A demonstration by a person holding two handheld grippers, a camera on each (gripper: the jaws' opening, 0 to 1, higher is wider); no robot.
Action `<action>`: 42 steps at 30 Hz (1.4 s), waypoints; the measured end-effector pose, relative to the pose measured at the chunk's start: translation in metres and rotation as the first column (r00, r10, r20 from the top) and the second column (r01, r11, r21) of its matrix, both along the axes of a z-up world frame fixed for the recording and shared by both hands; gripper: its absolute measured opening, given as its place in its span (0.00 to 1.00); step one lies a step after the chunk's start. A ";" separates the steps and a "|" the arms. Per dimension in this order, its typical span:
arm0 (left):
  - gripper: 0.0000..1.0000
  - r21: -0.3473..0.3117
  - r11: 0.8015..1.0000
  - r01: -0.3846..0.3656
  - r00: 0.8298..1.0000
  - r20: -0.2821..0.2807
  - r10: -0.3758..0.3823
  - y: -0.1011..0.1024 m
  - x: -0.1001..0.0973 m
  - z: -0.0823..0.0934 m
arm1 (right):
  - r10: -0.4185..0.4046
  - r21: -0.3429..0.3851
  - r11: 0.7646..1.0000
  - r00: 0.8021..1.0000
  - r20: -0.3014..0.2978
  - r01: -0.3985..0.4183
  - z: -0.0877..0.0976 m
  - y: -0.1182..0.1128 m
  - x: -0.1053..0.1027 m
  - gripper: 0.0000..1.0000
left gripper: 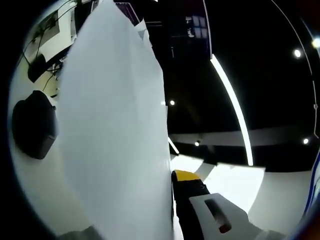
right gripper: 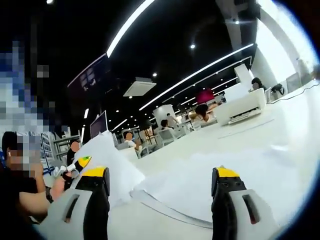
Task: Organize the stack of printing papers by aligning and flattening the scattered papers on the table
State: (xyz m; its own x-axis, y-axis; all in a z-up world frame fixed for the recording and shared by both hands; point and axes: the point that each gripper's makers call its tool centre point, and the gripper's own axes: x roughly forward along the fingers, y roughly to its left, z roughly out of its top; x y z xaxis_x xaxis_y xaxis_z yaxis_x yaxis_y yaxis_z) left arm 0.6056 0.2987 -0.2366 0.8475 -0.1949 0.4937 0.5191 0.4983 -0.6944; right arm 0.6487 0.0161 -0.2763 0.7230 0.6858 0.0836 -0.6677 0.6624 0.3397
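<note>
Left gripper [left gripper: 172, 220]: clamped on a lifted sheet of paper [left gripper: 112, 130], yellow-tipped jaw pressed against its edge, sheet rising tall and bowed through the left gripper view.

Same sheet from the other side: seen in the right gripper view as a white peak [right gripper: 107, 160] held up by the other gripper [right gripper: 80, 164], just beside a person's hand.

Right gripper [right gripper: 160, 187]: jaws spread wide, nothing between them, hovering low over the table [right gripper: 280, 125].

Rest of the papers [right gripper: 200, 185]: lying loose and overlapping on the table ahead of the open jaws, edges not squared.

Risk, crease: pinch at one edge only, so likely a fold or kink if swung down fast.

Risk, slip: thin sheet, small bite; probably slides out if tugged sideways.

Risk, scatter: open jaws coming in low could plough the loose sheets further apart instead of squaring them.

Risk, misalignment: bowed sheet landing curved, trapping air, sitting skew on the pile.

Background: white printer [right gripper: 242, 107] far off, well clear.
</note>
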 end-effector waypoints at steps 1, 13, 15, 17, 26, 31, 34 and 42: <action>0.06 0.000 1.000 0.000 1.000 0.000 0.000 0.000 0.000 0.000 | -0.006 0.000 1.000 1.000 -0.001 0.006 0.000 -0.003 0.001 0.79; 0.06 0.001 1.000 -0.001 1.000 -0.001 0.001 0.000 0.000 0.000 | -0.081 0.032 0.996 0.997 -0.011 0.082 0.002 -0.042 0.009 0.79; 0.06 0.001 1.000 -0.001 1.000 -0.001 0.001 0.000 0.000 0.000 | -0.092 0.034 0.995 0.996 -0.012 0.093 0.002 -0.048 0.010 0.79; 0.06 0.001 1.000 -0.001 1.000 0.000 0.001 0.000 0.000 0.000 | -0.111 0.037 0.993 0.994 -0.013 0.111 0.002 -0.056 0.012 0.79; 0.06 0.000 1.000 -0.001 1.000 -0.001 0.001 0.000 0.000 0.000 | -0.159 0.035 0.987 0.987 -0.017 0.160 0.002 -0.080 0.016 0.79; 0.06 -0.001 1.000 -0.001 1.000 -0.001 0.001 0.000 0.000 0.000 | -0.191 0.040 0.981 0.981 -0.020 0.192 0.002 -0.097 0.020 0.79; 0.06 -0.001 1.000 -0.001 1.000 -0.001 0.001 0.001 0.000 0.000 | -0.210 0.033 0.977 0.977 -0.018 0.211 0.002 -0.105 0.022 0.79; 0.06 -0.002 1.000 -0.001 1.000 -0.003 0.001 0.001 0.000 0.000 | -0.251 0.045 0.967 0.968 -0.024 0.251 0.002 -0.127 0.025 0.79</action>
State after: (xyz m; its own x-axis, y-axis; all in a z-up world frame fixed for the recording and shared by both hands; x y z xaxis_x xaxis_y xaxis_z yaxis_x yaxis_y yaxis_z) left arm 0.6053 0.2993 -0.2370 0.8490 -0.1929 0.4919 0.5168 0.4973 -0.6969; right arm 0.6738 -0.1106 -0.2747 0.8732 0.4777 0.0968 -0.4754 0.7908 0.3854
